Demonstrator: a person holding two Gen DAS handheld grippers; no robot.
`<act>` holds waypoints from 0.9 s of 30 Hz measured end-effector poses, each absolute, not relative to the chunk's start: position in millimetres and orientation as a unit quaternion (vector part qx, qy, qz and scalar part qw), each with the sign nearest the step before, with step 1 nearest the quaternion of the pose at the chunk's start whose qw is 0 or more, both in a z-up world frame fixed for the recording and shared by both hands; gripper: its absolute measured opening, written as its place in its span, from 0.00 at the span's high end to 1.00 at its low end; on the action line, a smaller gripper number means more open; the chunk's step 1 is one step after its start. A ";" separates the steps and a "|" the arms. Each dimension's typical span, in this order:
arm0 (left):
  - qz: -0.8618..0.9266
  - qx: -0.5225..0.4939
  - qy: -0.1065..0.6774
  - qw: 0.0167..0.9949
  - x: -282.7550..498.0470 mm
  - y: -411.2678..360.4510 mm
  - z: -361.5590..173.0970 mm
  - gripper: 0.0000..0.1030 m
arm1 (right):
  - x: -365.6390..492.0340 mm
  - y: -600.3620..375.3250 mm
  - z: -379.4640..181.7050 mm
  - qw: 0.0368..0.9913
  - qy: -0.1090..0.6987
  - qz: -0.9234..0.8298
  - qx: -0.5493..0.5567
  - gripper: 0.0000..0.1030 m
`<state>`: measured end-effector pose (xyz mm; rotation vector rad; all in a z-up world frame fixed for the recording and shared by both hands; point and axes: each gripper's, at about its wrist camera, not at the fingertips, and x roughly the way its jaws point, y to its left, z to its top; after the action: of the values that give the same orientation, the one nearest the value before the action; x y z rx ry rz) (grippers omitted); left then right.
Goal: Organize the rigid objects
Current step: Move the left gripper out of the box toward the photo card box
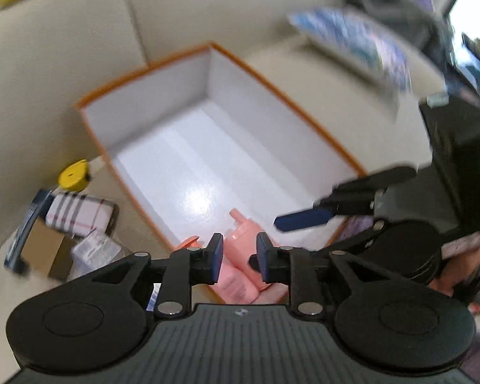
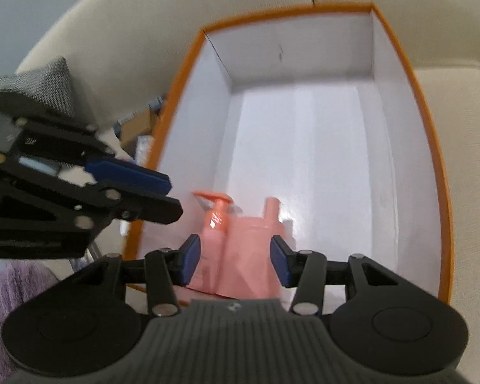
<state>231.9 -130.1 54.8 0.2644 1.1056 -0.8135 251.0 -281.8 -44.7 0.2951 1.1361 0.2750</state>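
Note:
An orange-rimmed box with a white inside (image 1: 118,128) (image 2: 428,147) sits on a beige sofa. Two pink bottles lie at its near end: a pump bottle (image 2: 216,220) on the left and a wider bottle (image 2: 256,249) (image 1: 243,240) next to it. My left gripper (image 1: 239,259) is open above the near end of the box, with pink bottles below its pads, gripping nothing. My right gripper (image 2: 235,260) is open with its pads either side of the wider bottle, apart from it. Each gripper shows in the other's view: the right gripper (image 1: 304,220) and the left gripper (image 2: 134,176).
Left of the box lie a yellow round object (image 1: 73,176), a plaid-patterned box (image 1: 76,212), a brown carton (image 1: 44,252) and a small white pack (image 1: 96,249). A blue patterned cushion (image 1: 361,41) sits at the back right. A purple cloth (image 2: 19,288) shows at lower left.

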 end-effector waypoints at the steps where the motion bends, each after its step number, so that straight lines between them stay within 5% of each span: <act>1: -0.366 0.106 0.502 0.776 226.9 -121.6 53.4 0.73 | 246.3 -276.5 -40.2 0.831 0.524 0.130 0.136 0.51; 14: -0.103 -0.046 0.494 0.862 173.0 19.3 37.6 0.73 | 213.0 -196.2 -12.1 0.873 0.444 0.179 0.093 0.45; 27: 0.055 -0.162 0.589 0.790 168.8 101.7 -23.9 0.73 | 228.9 -106.1 -50.1 0.832 0.503 0.232 0.008 0.52</act>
<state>168.8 101.7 -23.9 -0.3496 1.2673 0.1192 228.9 -106.1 -50.1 0.0177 1.0664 0.4921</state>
